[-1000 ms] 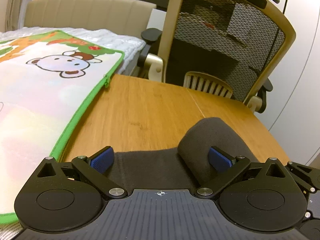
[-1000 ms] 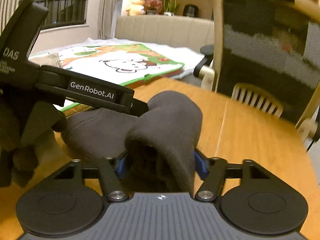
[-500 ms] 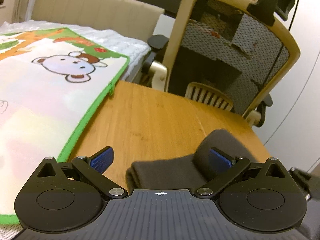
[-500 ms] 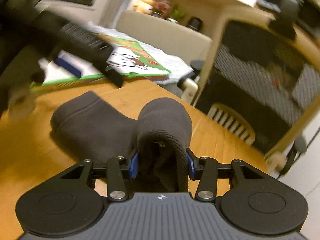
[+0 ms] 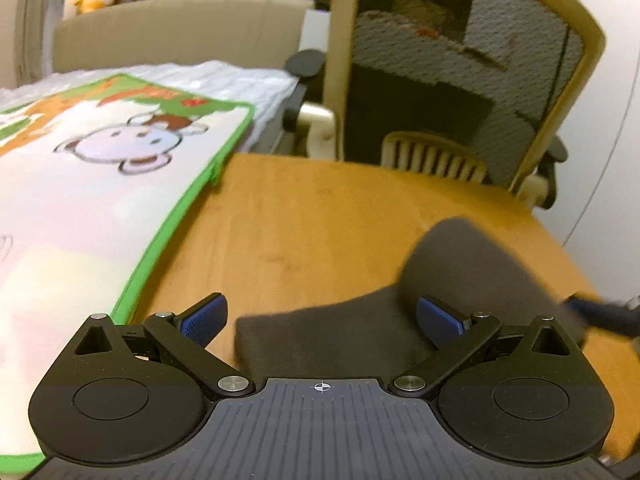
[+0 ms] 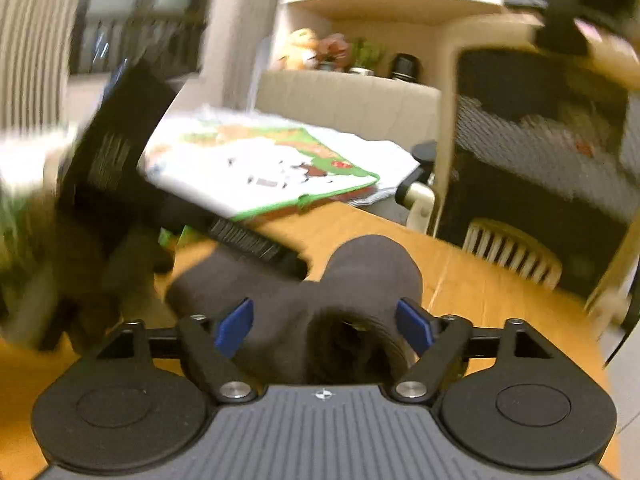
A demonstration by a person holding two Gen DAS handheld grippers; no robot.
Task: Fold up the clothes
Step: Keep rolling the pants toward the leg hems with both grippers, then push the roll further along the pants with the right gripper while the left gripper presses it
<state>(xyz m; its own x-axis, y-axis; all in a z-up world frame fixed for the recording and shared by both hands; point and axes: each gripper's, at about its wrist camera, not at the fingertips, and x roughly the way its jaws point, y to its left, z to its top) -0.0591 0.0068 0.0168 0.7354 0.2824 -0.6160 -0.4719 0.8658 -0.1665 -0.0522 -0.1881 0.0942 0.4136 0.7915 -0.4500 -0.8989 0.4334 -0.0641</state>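
Observation:
A dark grey knitted garment [image 5: 460, 264] lies on the wooden table [image 5: 300, 220], one end folded up into a rounded hump [image 6: 372, 264]. My left gripper [image 5: 320, 314] is open, with the flat part of the garment between its blue pads, untouched. My right gripper [image 6: 325, 320] straddles the hump. Its jaws are opening and the pads no longer press the cloth. The right wrist view catches the left gripper's black body [image 6: 120, 184], blurred, at the left. A blue fingertip [image 5: 600, 312] of the right gripper shows at the right edge of the left wrist view.
A padded mat with a cartoon animal and green trim [image 5: 100, 184] covers the table's left side. A beige mesh office chair [image 5: 460, 80] stands close behind the far edge. A beige bench back [image 5: 180, 32] with toys on it is farther off.
The right gripper's jaws, pinching the folded hump before, have spread apart and let it go. The left gripper stayed open and shifted sideways over the garment.

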